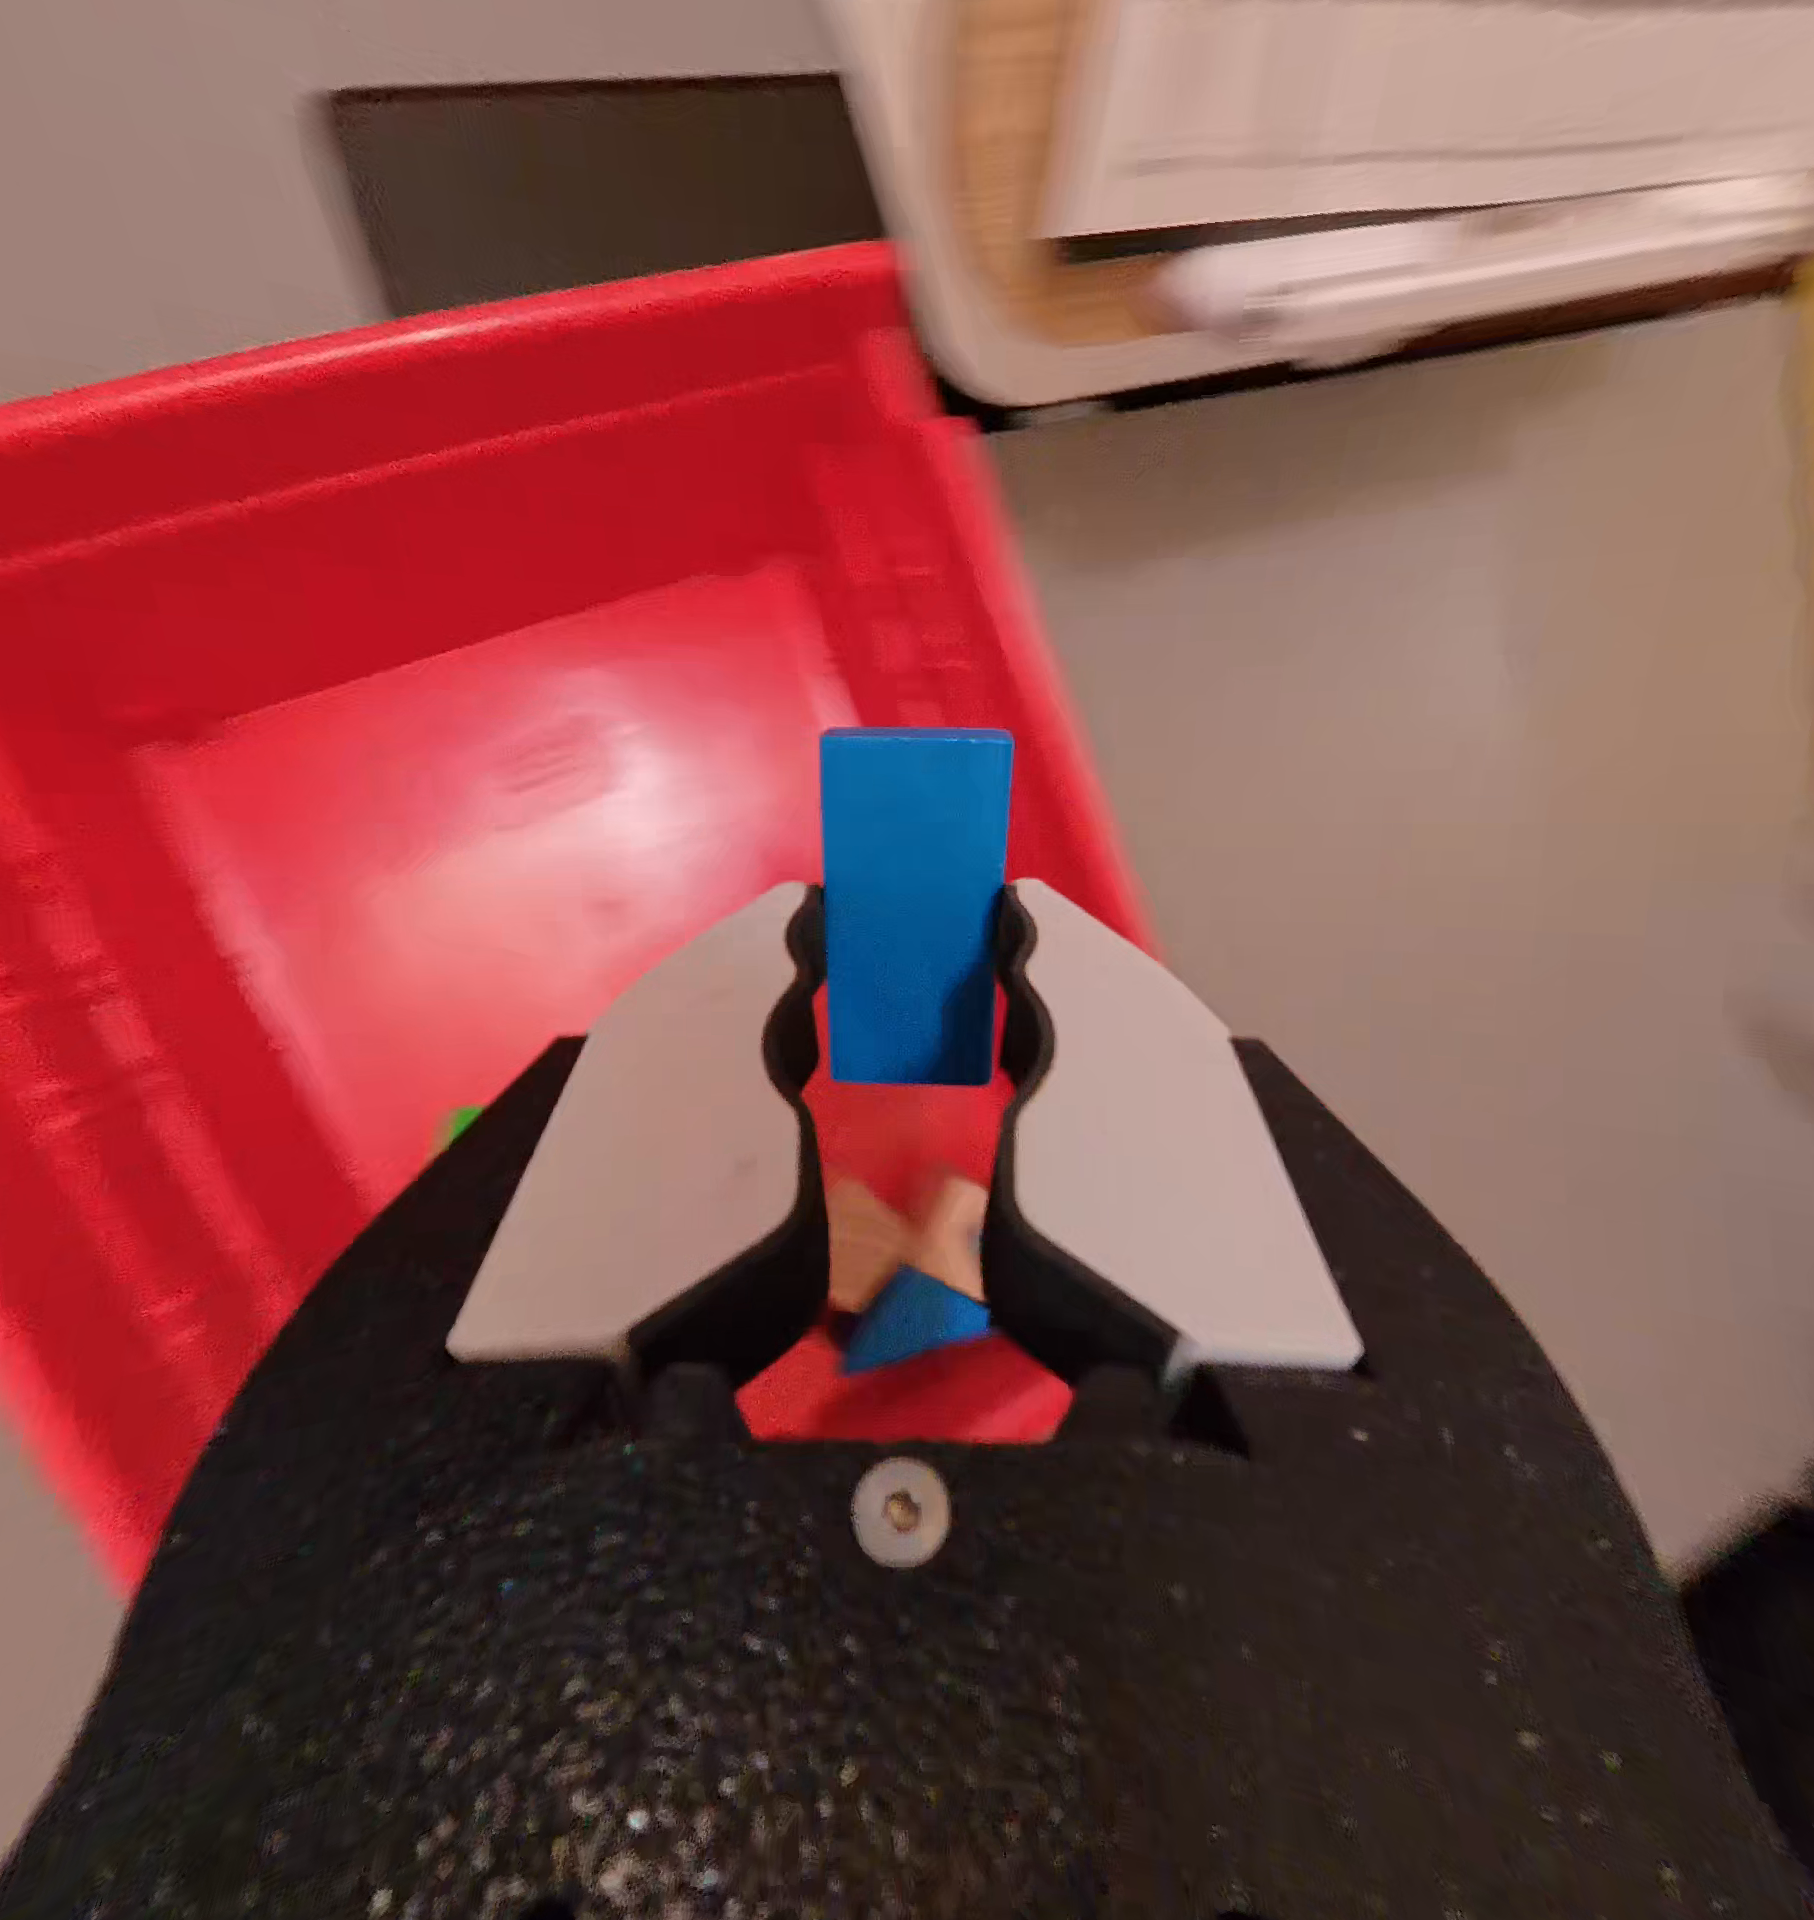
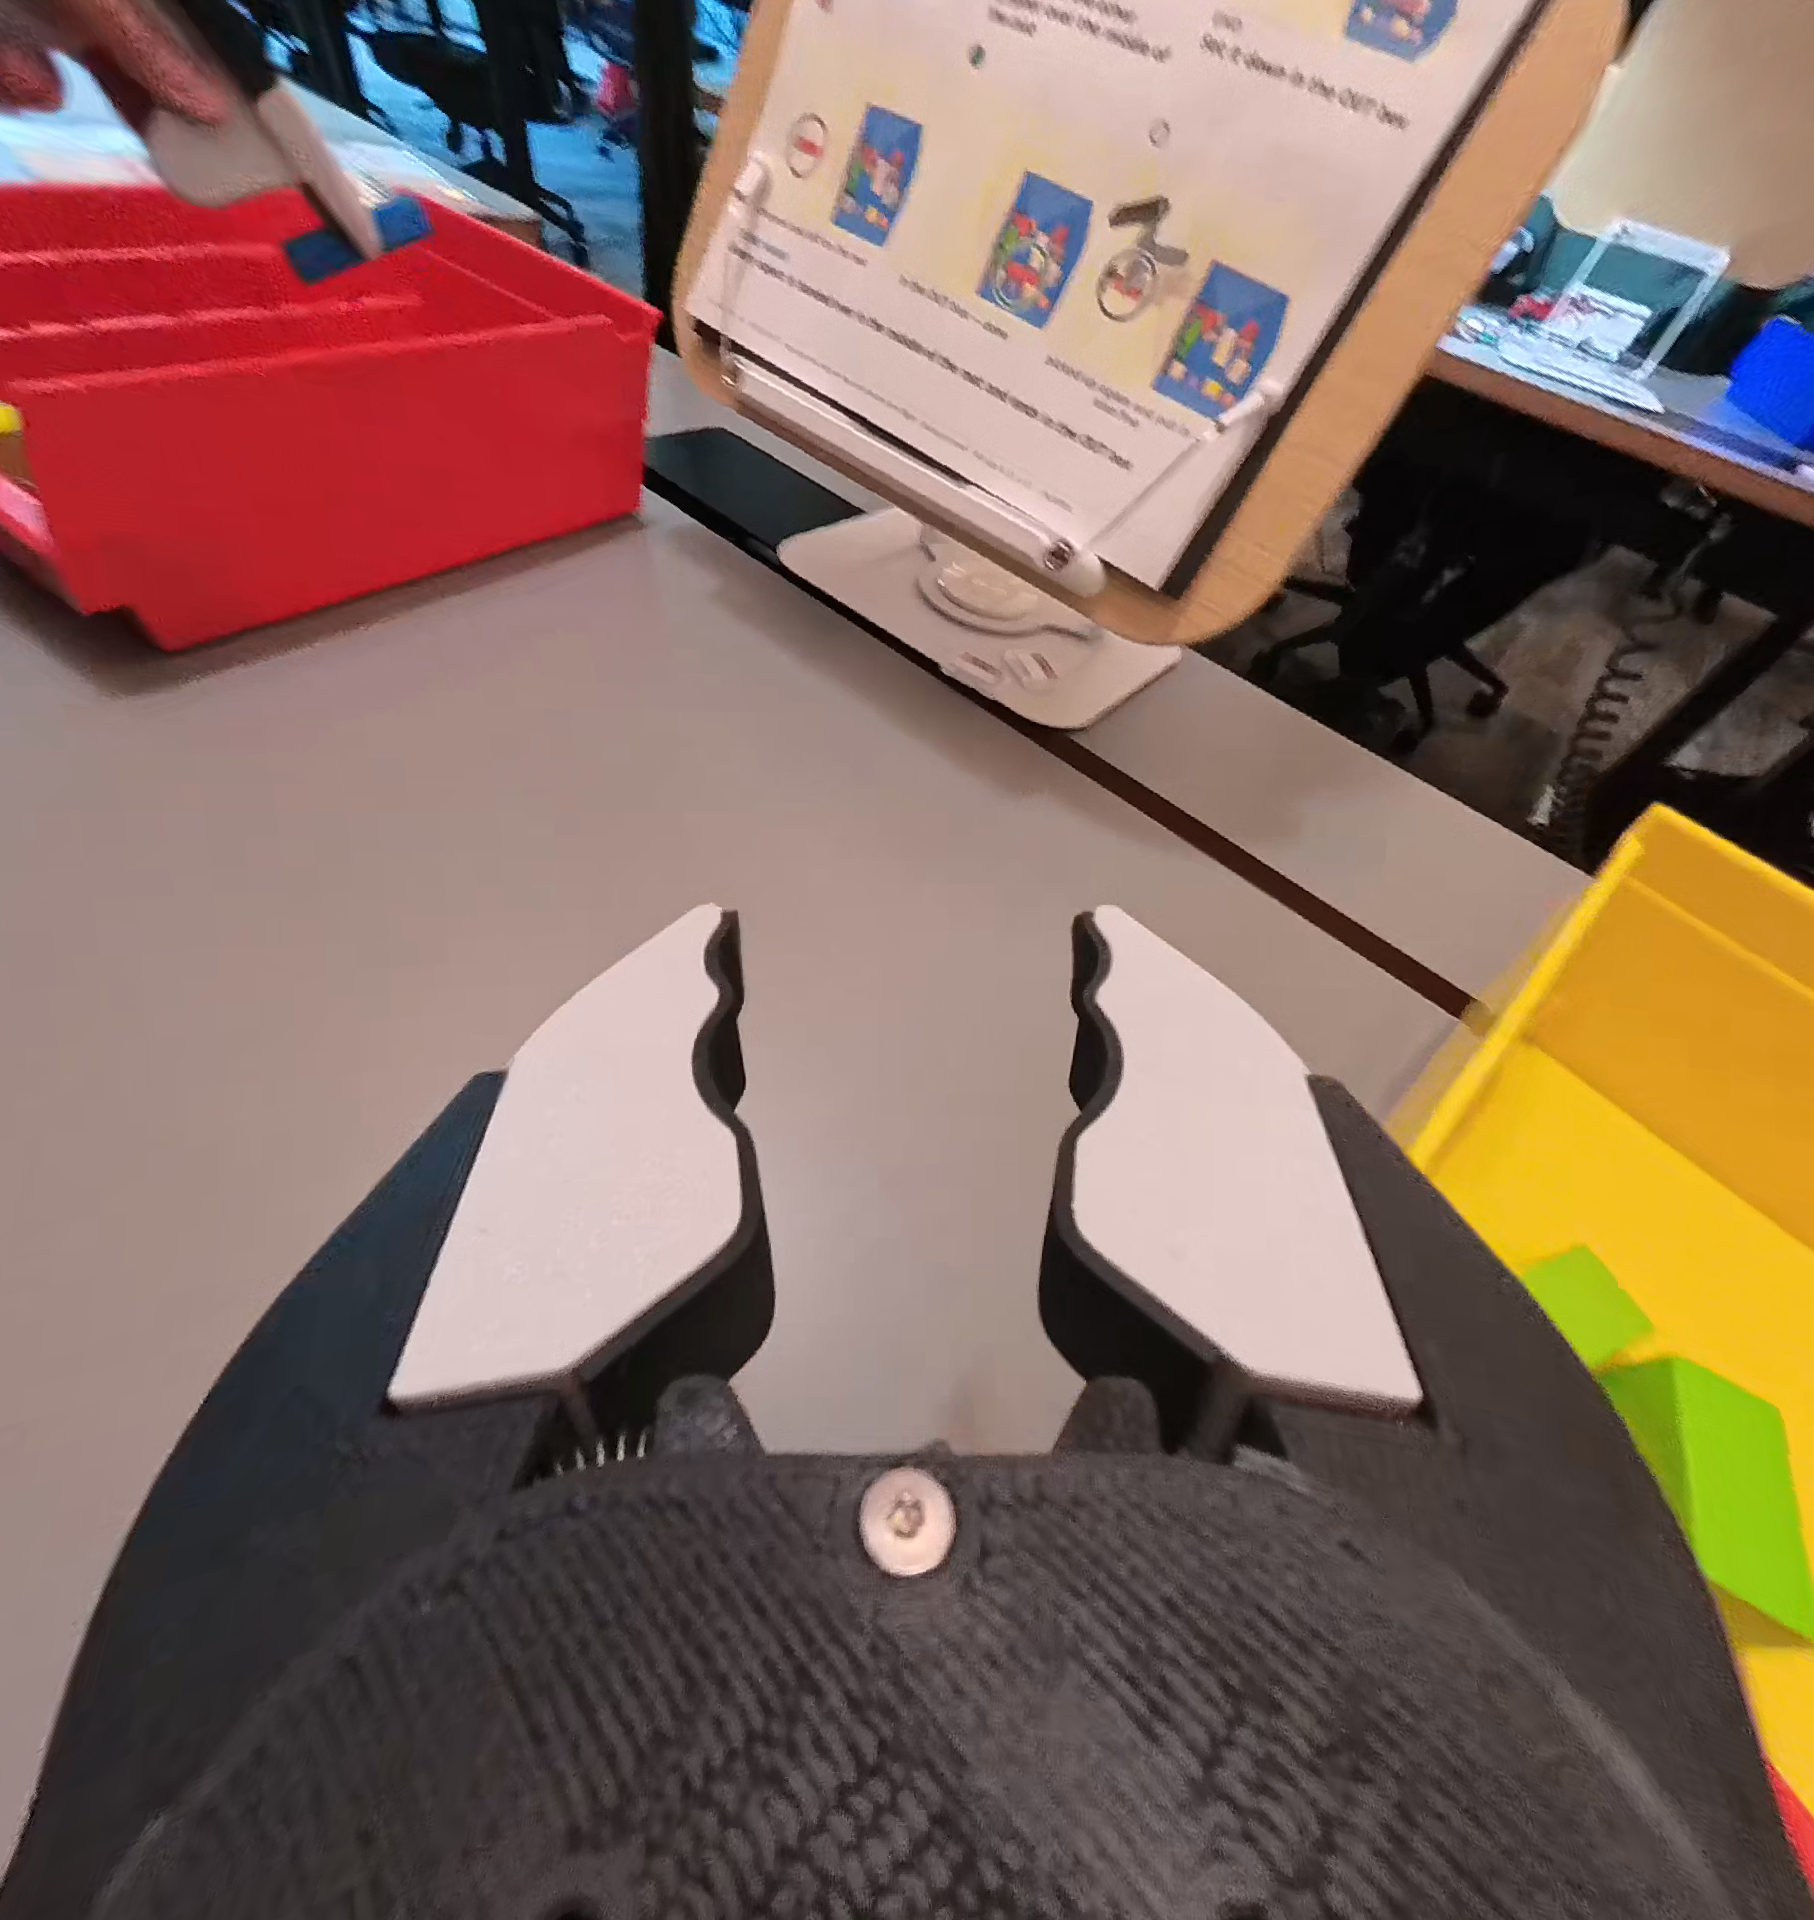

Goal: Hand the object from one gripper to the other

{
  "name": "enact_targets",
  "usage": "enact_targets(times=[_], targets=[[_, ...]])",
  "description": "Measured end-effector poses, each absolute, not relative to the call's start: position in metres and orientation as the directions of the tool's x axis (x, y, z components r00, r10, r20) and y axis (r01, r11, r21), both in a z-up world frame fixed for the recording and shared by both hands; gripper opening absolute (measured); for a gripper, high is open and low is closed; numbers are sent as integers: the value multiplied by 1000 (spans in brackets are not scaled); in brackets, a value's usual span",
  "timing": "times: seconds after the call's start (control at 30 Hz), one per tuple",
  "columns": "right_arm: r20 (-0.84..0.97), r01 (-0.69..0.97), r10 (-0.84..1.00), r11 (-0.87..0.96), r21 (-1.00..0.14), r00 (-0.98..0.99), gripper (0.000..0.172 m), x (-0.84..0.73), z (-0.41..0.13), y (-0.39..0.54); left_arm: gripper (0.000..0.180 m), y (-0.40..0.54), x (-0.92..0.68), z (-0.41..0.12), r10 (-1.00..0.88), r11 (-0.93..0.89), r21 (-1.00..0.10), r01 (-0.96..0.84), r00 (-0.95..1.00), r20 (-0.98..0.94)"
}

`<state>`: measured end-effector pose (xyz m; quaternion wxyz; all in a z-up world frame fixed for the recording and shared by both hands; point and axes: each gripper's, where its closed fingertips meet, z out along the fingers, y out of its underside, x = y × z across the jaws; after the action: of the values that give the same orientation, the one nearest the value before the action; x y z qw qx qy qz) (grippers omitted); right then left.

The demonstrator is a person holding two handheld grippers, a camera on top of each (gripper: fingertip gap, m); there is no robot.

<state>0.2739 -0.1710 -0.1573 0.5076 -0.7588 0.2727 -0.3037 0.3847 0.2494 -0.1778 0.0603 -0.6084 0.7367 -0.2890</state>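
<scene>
Left claw: its two grey fingers with black wavy pads are pressing on the long sides of a flat blue rectangular wooden block, which is standing upright between them and projecting beyond the fingertips. The claw is hanging over a red plastic bin, whose glossy floor is showing behind the block. Below the held block, seen through the opening between the fingers, more pieces are lying in the bin: a blue triangular piece and tan wooden pieces; a green scrap is showing at the left finger's edge.

Right claw: its fingers are standing wide apart with only the grey table showing between them; nothing is in its grasp. It is hovering well apart from the red bin, which is sitting at the far left of the table. To its right, a yellow plastic bin is holding green wedge blocks. Beyond, a white stand is carrying a wood-framed instruction sheet.
</scene>
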Motion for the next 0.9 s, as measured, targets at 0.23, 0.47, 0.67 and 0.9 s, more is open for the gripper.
enact_targets(times=[0.23, 0.47, 0.67, 0.9], targets=[[240, 126, -493, -253, -959, 836, 73, 231, -124, -114, 31, 109, 286, -112, -572, 404, -532, -744, -659, 488], [356, 309, -308, -193, -931, 882, 75, 187, -102, -76, 31, 0, 176, -98, -105, 637, -552, -537, -770, 629], [455, 440, -182, -120, -890, 872, 71, 150, -83, -68, 31, -42, 130, -102, 44, 754, -511, -412, -745, 666], [493, 491, -75, -42, -870, 867, 62, 124, -75, -66, 31, -58, 107, -98, 116, 813, -469, -345, -694, 711]])
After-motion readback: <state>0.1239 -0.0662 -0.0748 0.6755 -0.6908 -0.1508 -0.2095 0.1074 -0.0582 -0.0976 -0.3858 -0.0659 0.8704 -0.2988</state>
